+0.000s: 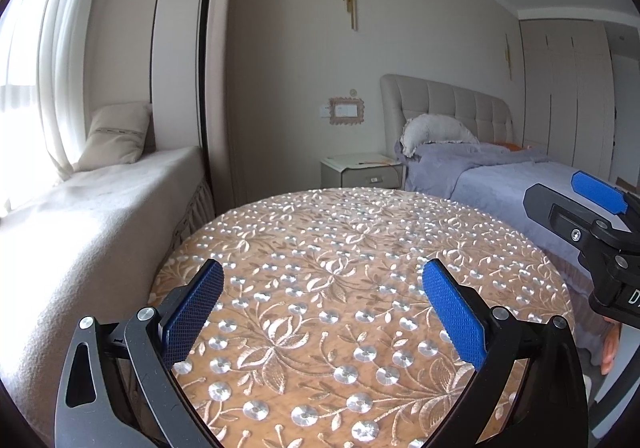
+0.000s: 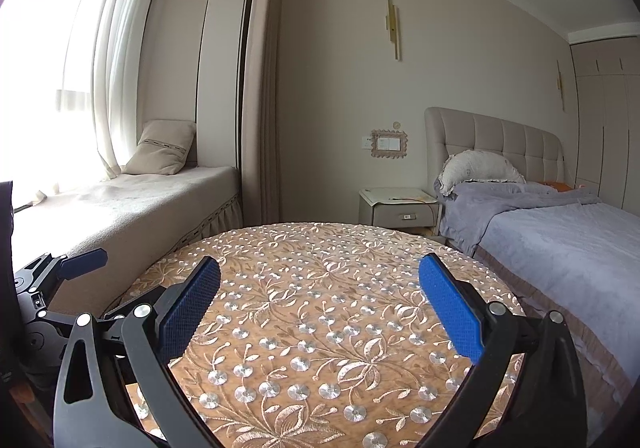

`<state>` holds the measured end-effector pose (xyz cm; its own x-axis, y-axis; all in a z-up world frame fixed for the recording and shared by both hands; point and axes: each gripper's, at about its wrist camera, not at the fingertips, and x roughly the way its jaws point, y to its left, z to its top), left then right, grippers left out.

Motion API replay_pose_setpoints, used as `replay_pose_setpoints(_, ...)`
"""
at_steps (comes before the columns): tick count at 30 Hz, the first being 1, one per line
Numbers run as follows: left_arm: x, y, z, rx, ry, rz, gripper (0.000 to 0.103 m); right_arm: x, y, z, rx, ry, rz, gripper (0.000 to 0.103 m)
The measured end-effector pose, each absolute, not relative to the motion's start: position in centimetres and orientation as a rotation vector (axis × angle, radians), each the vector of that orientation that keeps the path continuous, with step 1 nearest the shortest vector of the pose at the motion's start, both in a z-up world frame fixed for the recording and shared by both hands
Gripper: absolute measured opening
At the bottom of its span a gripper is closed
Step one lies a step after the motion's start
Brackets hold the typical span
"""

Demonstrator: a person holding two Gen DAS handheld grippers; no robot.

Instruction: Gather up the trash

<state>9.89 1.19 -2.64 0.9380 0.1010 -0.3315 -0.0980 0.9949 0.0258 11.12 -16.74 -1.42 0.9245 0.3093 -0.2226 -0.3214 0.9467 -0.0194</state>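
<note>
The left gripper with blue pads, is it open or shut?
Open: the left gripper has its blue pads spread wide, nothing between them.

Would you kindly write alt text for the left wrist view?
The open left claw hovers over a round table draped in a sequinned floral cloth, holding nothing. The right claw enters at the right edge; behind are a bed, nightstand and cushioned window seat.

No trash is showing in either wrist view; the table (image 1: 400, 194) is lying under a tan floral cloth (image 1: 320, 268) dotted with silver discs.
</note>
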Motion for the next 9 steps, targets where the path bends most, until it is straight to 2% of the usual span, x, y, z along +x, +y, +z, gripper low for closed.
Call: replay_pose_setpoints(9,10.67,0.64,-2.54,0.016,0.363,0.098,0.098,12.03,-17.59,-2.33,-0.037,0.243,0.313,0.099)
